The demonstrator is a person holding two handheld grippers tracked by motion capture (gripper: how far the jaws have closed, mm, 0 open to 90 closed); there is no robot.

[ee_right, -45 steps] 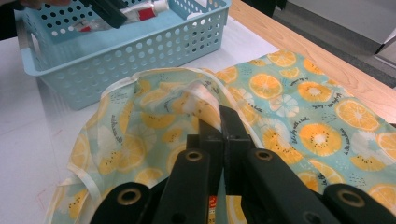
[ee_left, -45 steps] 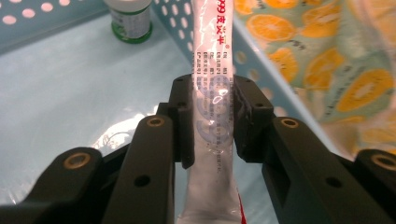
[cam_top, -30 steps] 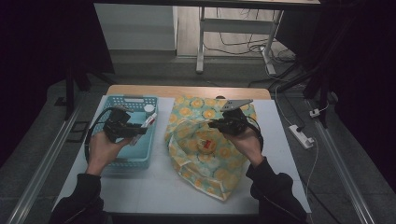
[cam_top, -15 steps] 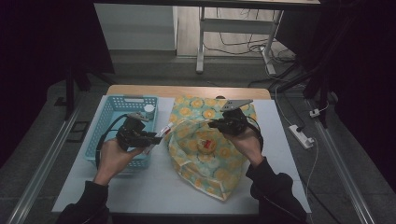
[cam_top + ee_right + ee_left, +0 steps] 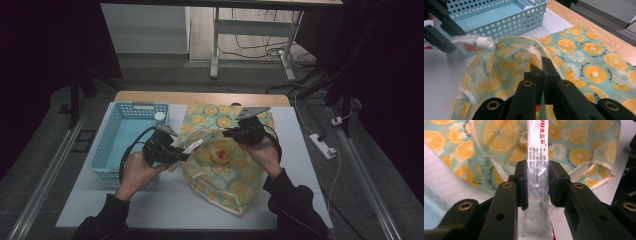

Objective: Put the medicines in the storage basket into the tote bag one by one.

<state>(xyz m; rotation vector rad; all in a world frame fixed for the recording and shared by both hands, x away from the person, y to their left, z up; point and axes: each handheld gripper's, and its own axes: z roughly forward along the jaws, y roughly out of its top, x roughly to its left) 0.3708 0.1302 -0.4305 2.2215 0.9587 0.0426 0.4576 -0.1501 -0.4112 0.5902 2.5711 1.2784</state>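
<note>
I work at a white table [image 5: 150,210] with a wooden far edge, in a dim room with cables on the floor behind it. My left gripper [image 5: 181,155] is closed on a white tube [image 5: 537,182]; both jaws press its soft plastic body at the middle, and the tube is a little flattened between them. In the high view the tube points with its cap toward the bag [image 5: 225,170] and lies just over the bag's left edge, between the bag and the blue basket [image 5: 117,145]. My right gripper [image 5: 541,62] is closed on the upper rim of the bag; its jaws stand together with only the thin cloth between them.

The left gripper view shows printed characters and blue marks along the tube, which are too small in the high view. The right gripper view shows the tube's round white cap [image 5: 484,42] and a red band behind it, just beside the pale trim of the bag mouth. The high view shows something round with a red spot inside the open bag; I cannot tell what it is.

The bag is thin cloth, light green with orange and kiwi slices. The basket is hard plastic with many small holes in its walls.
</note>
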